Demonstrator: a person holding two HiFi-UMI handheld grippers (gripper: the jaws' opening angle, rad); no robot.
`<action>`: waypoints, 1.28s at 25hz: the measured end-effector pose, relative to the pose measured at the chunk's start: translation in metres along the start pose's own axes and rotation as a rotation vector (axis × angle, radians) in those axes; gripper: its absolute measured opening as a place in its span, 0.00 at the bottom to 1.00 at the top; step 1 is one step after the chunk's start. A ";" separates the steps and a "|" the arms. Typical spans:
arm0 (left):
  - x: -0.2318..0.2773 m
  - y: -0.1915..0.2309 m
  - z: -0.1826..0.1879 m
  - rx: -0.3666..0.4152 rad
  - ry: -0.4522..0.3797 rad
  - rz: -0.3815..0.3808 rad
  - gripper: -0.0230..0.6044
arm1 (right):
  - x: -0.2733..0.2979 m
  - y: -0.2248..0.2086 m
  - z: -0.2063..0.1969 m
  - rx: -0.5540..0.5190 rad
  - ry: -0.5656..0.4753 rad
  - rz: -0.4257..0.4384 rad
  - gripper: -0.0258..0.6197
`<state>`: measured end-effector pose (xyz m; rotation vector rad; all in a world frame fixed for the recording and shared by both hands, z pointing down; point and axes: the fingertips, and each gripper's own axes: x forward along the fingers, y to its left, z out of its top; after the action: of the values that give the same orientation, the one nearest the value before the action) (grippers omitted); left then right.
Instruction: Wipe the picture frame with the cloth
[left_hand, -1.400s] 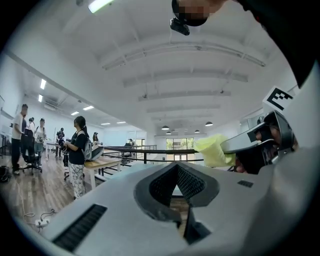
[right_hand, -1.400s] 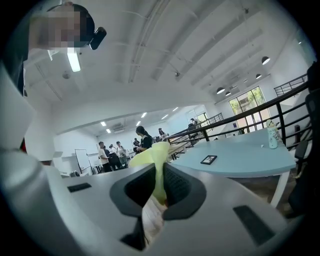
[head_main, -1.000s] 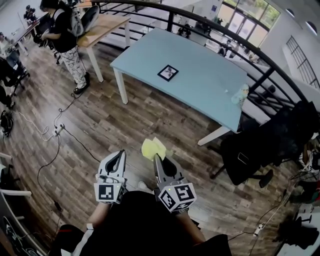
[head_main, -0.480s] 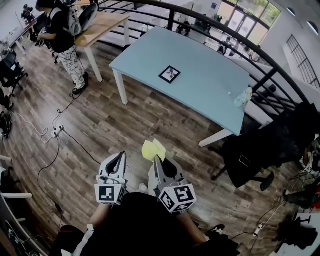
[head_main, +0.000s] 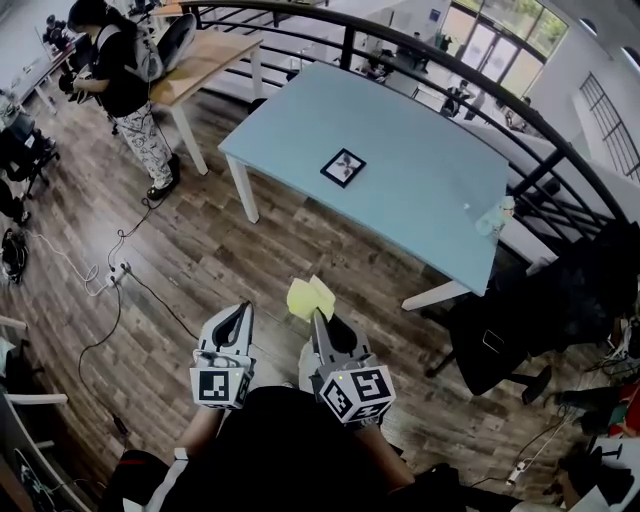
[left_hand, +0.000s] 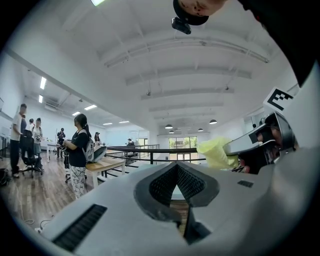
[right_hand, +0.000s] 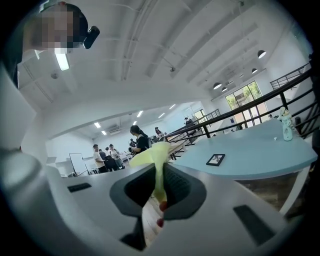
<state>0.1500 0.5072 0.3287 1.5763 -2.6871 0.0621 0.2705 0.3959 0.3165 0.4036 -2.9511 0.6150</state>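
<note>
A small black picture frame (head_main: 343, 167) lies flat on the light blue table (head_main: 420, 190), well ahead of both grippers. The right gripper view also shows the picture frame (right_hand: 215, 159), on the table (right_hand: 250, 150). My right gripper (head_main: 318, 318) is shut on a yellow cloth (head_main: 310, 296), which sticks up past its tips. Up close, the cloth (right_hand: 156, 156) is pinched in the right gripper (right_hand: 159, 164). My left gripper (head_main: 237, 318) is held beside it over the wooden floor, shut and holding nothing. The left gripper (left_hand: 177, 167) sees the cloth (left_hand: 215, 152) to its right.
A small bottle (head_main: 493, 217) stands at the table's right end. A black railing (head_main: 560, 150) runs behind the table. A person (head_main: 125, 80) stands by a wooden desk (head_main: 205, 55) at the far left. A black office chair (head_main: 520, 320) is on the right, and cables (head_main: 110, 280) lie on the floor at the left.
The table and frame have shifted slightly lower and nearer in the head view. Both grippers keep the same pose, with the cloth still held.
</note>
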 end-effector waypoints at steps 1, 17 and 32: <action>0.007 0.000 0.000 -0.002 0.005 -0.002 0.04 | 0.004 -0.004 0.004 0.004 -0.002 -0.002 0.09; 0.130 -0.028 0.026 0.017 -0.016 0.006 0.04 | 0.066 -0.105 0.064 0.001 -0.020 -0.022 0.09; 0.165 -0.032 0.022 0.035 0.027 0.039 0.04 | 0.094 -0.139 0.071 0.017 -0.001 -0.008 0.09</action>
<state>0.0971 0.3465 0.3140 1.5203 -2.7115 0.1312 0.2153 0.2221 0.3181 0.4177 -2.9452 0.6392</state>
